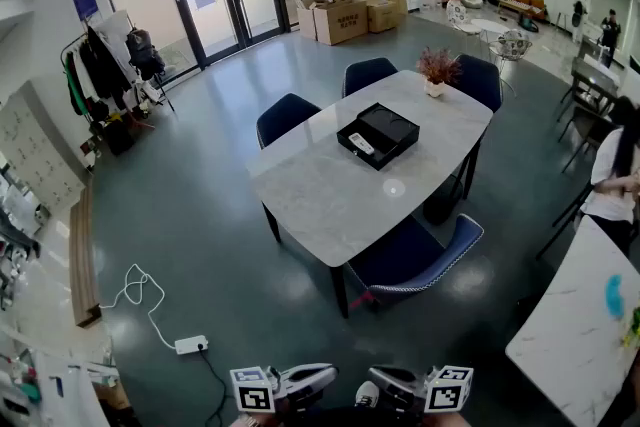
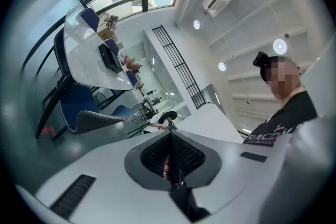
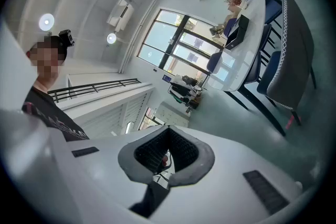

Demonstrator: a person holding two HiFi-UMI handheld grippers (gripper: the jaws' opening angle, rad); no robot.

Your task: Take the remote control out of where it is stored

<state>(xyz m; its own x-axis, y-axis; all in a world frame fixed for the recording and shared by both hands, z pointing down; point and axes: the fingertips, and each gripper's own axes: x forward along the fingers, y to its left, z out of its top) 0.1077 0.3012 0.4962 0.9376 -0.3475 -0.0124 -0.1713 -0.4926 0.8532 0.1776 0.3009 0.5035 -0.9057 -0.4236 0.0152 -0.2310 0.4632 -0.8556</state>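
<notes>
A black open box [image 1: 385, 130] lies on the grey marble table [image 1: 330, 195], well ahead of me. A slim white remote control [image 1: 362, 144] rests in the box's near-left part. Both grippers are held low by my body, far from the table. My left gripper [image 1: 312, 377] and right gripper [image 1: 385, 383] point forward, each with its jaws together and nothing between them. In the left gripper view the ribbed pads [image 2: 181, 153] meet, and the table [image 2: 84, 55] with the box [image 2: 111, 58] shows far off. The right gripper view shows pads [image 3: 181, 150] touching and the box [image 3: 233, 34] in the distance.
Blue chairs [image 1: 410, 255] ring the table, and a potted plant [image 1: 438, 70] stands at its far end. A power strip [image 1: 190, 345] with a white cable lies on the floor at the left. A second white table [image 1: 580, 335] and a person [image 1: 615, 175] are at the right.
</notes>
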